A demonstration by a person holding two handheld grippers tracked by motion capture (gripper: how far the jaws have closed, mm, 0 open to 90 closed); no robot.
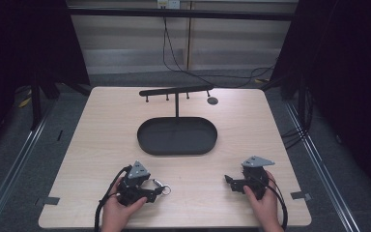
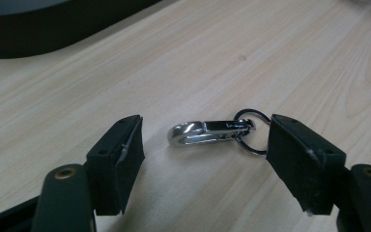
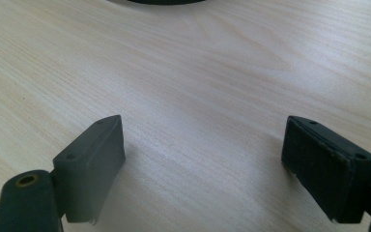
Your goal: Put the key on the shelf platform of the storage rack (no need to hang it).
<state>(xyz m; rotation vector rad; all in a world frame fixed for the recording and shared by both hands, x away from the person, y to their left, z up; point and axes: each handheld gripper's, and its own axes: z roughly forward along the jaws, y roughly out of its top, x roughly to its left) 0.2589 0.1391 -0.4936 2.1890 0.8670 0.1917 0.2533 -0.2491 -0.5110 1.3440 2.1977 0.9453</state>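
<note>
From the high view, a person's two hands rest near the front edge of a pale wooden table [image 1: 101, 125], each holding a black two-jaw gripper. The left gripper [image 1: 155, 192] points toward the middle of the table, and a small silver key clip [image 1: 161, 184] lies on the wood right at its tips. The right gripper [image 1: 230, 181] sits well apart on the other side, so the left hand is plainly the nearer one. Farther back stand an oval black tray [image 1: 177, 136] and a black hook rack [image 1: 176, 91].

In the left gripper view, the clip [image 2: 207, 133] lies flat between the spread jaws, its long axis running across from one pad toward the other. Its ring end looks to be just at the right-hand pad, though actual contact is hard to judge; the left pad stands clear. Nothing is pinched yet.

In the right gripper view, the jaws are spread wide over bare wood, holding nothing.
</note>
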